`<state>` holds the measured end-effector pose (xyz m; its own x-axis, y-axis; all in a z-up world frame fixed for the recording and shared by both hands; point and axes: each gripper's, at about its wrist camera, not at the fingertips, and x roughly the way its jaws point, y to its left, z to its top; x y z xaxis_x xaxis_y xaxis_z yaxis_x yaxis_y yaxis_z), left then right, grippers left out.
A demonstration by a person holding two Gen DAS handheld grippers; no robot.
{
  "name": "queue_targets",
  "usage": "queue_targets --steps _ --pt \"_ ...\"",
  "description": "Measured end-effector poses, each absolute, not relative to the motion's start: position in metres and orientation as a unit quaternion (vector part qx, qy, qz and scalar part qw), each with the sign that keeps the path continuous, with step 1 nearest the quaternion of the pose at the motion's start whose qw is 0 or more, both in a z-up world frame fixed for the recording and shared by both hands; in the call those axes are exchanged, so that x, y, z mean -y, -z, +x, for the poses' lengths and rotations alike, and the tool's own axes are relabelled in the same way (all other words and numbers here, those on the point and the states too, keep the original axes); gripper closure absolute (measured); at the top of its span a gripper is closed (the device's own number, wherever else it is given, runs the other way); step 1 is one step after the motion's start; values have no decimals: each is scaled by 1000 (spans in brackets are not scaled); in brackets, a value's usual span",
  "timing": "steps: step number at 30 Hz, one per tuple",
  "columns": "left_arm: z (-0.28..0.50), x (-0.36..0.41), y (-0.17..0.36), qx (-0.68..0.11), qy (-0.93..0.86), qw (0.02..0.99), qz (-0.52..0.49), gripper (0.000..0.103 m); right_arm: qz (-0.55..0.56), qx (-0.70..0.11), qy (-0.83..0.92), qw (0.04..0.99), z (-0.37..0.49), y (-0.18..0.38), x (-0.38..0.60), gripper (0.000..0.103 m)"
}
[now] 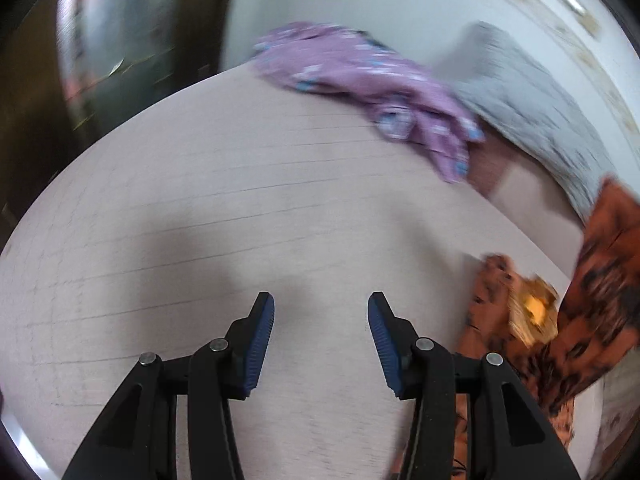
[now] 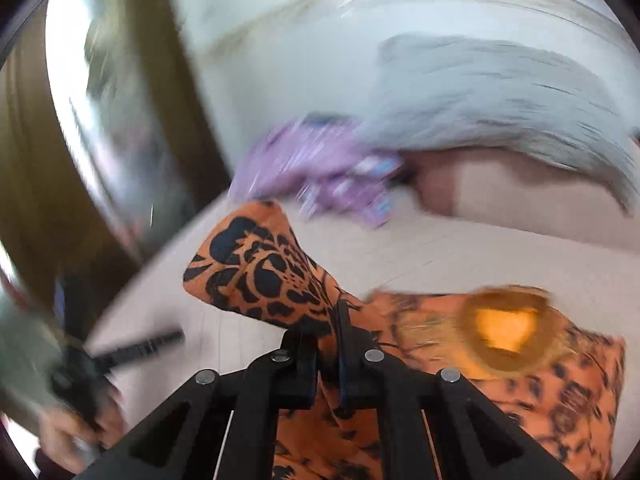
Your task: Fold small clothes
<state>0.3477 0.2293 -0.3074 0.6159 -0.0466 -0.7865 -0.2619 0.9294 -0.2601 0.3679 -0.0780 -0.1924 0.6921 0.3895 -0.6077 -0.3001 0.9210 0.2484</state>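
An orange garment with a black pattern (image 2: 260, 268) and a yellow patch (image 2: 504, 330) lies on the pale table (image 2: 460, 252). My right gripper (image 2: 330, 312) is shut on a raised flap of this orange garment, which sticks up past the fingertips. In the left wrist view the same orange garment (image 1: 592, 312) hangs and lies at the right edge. My left gripper (image 1: 321, 308) stands open over bare table (image 1: 200, 200), with nothing between its blue pads (image 1: 262, 344). The left gripper (image 2: 132, 350) and the hand holding it appear blurred at the lower left of the right wrist view.
A purple printed garment (image 1: 360, 80) lies crumpled at the far side of the table, also seen blurred as a purple garment (image 2: 320, 172). A grey cloth (image 1: 528, 104) lies behind it to the right. A white wall rises beyond the table; a dark doorway is at the left.
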Motion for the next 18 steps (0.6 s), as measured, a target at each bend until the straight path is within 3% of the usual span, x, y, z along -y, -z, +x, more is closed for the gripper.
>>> queue_targets --steps 4,5,7,10,15,16,18 --pt "345 -171 303 -419 -7 900 -122 51 181 -331 -150 914 354 192 182 96" --pt "346 -157 303 -418 7 902 -111 48 208 -334 -139 909 348 202 207 95" --pt "349 -130 307 -421 34 901 -96 32 265 -352 -104 892 333 234 258 92" --pt "364 -106 315 -425 61 897 -103 31 325 -388 -73 859 317 277 300 90" --pt "385 -92 334 -457 72 875 -146 28 377 -457 -50 804 304 330 335 70" --pt "387 -90 337 -462 71 870 -154 28 389 -454 -57 800 302 334 341 64" --pt "391 -88 341 -468 64 866 -161 28 411 -437 -69 797 300 334 350 39"
